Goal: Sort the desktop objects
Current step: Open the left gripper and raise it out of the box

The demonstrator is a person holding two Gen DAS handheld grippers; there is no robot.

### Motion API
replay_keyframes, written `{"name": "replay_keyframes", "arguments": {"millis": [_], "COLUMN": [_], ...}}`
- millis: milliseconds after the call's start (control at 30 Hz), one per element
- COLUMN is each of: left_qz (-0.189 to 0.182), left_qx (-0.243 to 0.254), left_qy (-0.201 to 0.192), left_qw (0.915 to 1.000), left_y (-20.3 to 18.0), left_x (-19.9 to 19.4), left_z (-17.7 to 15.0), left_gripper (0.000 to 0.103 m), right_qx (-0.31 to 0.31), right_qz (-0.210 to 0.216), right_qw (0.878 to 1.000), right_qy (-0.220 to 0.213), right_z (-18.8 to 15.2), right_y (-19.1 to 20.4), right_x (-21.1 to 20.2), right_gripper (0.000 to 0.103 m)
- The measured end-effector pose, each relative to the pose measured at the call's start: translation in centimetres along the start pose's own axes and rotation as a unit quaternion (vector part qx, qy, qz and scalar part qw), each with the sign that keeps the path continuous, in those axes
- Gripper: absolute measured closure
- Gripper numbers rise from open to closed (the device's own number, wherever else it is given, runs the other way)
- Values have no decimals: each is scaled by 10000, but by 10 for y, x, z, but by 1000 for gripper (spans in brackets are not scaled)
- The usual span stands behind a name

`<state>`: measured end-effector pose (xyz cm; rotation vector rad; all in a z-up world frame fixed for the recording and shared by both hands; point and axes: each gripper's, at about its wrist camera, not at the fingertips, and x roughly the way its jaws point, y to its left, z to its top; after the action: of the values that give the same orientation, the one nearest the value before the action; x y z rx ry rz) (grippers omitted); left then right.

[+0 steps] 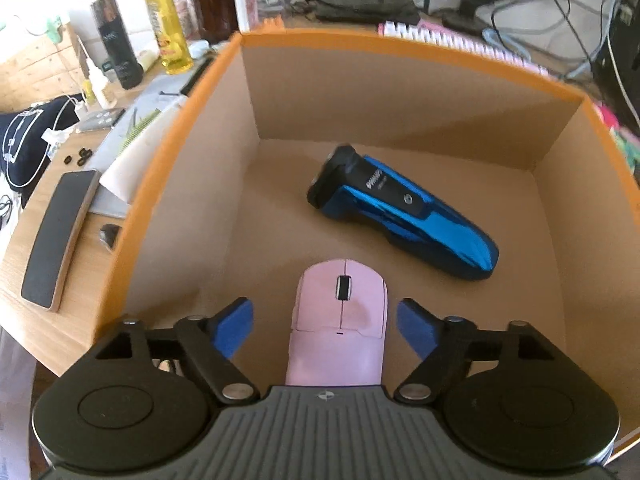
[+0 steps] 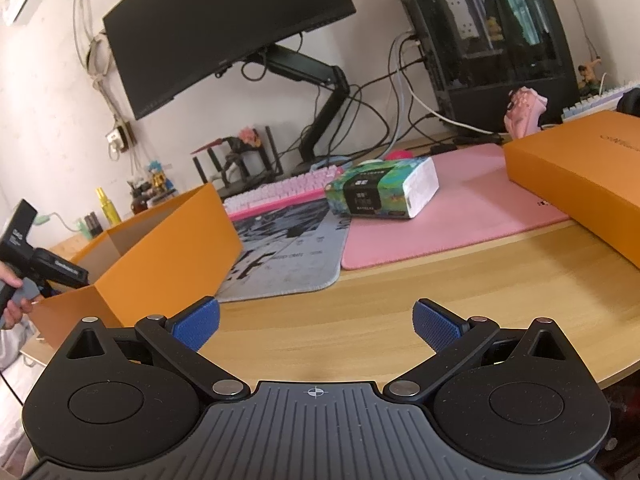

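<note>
Fingers of left gripper (image 1: 325,322) spread wide, clear of pink mouse (image 1: 340,316) lying on box (image 1: 180,152) floor near front wall; blue shaver (image 1: 404,212) toward back-right corner. Either releasing or reaching; cannot tell. Right gripper (image 2: 316,322) fingers apart, empty, above tabletop (image 2: 360,332) front edge.

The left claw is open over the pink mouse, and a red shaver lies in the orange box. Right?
Not quite: the shaver is blue, not red, as the left wrist view shows. The left claw is indeed open over the mouse, inside the box.
</note>
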<state>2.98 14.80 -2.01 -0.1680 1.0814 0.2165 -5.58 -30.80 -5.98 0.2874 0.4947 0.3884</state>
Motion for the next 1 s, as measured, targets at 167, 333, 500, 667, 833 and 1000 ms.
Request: {"name": "replay_keyframes", "arguments": {"millis": [167,333,500,667,833,1000], "left_qz": [-143,-252,-653,-963,-1365,-1165], "left_qx": [-154,-290,-598,-502,-259,69], "left_qy": [-605,-1659,-2822,-4056,-4929,-5510], "left_qw": [9979,9854,9553,9076,8589,8263], "left_y": [2,-6,-6,-9,-16,-32], "left_x": [-26,-57,-83,-103,-110,-93], "left_z": [-3,-16,-32,-53,-81,-108], "left_gripper": [14,5,2,0,0,0], "right_qx": [-51,-116,-204,-361,-351,-414], "right_qz": [11,-8,-51,-204,-252,-338], "right_qw": [10000,9999,9997,9985,9976,9970], "right_qy": [-25,-93,-159,-362,-536,-557], "right_z": [2,6,11,19,23,19], "right_y": [3,7,10,13,13,17], "right_x": [0,-1,-3,-9,-16,-17], "right_gripper": [0,0,0,0,0,0]}}
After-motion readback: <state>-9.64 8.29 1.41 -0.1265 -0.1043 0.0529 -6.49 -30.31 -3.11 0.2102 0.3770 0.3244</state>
